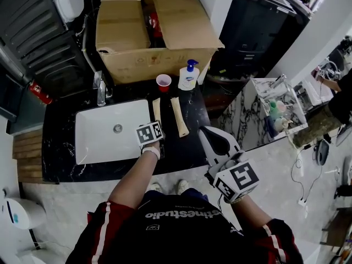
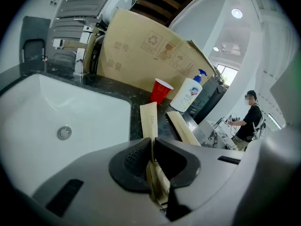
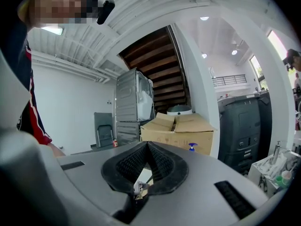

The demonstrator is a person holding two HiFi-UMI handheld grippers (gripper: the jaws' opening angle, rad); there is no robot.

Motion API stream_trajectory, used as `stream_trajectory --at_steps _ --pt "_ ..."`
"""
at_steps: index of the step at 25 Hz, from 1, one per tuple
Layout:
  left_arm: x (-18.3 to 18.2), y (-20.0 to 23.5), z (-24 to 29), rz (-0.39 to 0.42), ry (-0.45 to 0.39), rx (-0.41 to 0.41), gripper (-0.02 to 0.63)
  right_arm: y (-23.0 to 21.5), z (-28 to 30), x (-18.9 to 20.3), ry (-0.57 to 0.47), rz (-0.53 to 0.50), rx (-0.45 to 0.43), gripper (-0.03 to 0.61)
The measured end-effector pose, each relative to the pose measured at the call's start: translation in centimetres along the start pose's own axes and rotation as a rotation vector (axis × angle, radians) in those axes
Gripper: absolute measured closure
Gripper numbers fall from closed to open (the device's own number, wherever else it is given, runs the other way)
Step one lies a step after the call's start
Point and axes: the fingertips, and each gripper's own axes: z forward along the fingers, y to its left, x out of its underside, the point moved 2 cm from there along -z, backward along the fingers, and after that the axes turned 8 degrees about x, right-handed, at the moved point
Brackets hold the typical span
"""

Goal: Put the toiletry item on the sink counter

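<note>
Long tan paper packet [image 2: 149, 119]: we note its long axis running away toward the red plastic cup [image 2: 161, 90]; its faint print is unreadable. Left gripper [image 2: 151, 142] jaws pinch its near end; right gripper [image 3: 148, 147] jaws are pressed together.

- Counter [image 1: 60, 147], round the basin: black stone, polished, fine white veining.
- Basin [image 1: 93, 144]: white, smooth and glossy, ceramic by its look. Its drain ring [image 1: 117, 128] is bright metal.
- Faucet [image 1: 100, 88], at the basin's back edge: chromed metal, mirror finish.
- Box [image 1: 126, 32], behind the basin: brown cardboard, matt.
- Cup [image 1: 163, 82], off the basin's back right corner: red plastic, glossy.
- Pump bottle [image 1: 188, 77], further right of the basin: smooth white plastic with a blue plastic pump.
- Inner sleeve [image 1: 157, 110] and outer sleeve [image 1: 179, 116], right of the basin: tan kraft paper, matt, creased flat.
- Left gripper [image 2: 151, 142] and right gripper [image 3: 146, 147]: matt grey plastic shells. The pads [image 2: 134, 159] are black, ribbed and rubbery.
</note>
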Motion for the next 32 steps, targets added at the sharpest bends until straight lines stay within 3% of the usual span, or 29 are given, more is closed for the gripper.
stream_trajectory --at_steps 4,10,20,27,32 --pt "0.0 0.0 0.0 0.006 0.004 0.007 0.572 0.0 0.0 0.0 -0.006 0.001 0.001 0.541" --pt "0.2 -0.4 -0.3 0.03 -0.003 0.039 0.469 -0.3 0.0 -0.2 -0.02 0.003 -0.001 0.541" --pt "-2.0 -1.6 -3.3 0.084 -0.12 0.127 0.364 0.1 0.4 -0.7 -0.04 0.001 -0.023 0.54" --pt "-4.8 -2.1 -6.0 0.19 -0.214 0.143 0.365 0.8 0.9 -0.9 -0.042 -0.005 -0.05 0.541" --pt "-6.9 -3.0 -8.3 0.264 -0.288 0.15 0.424 1.5 1.5 -1.1 -0.044 -0.011 -0.07 0.541"
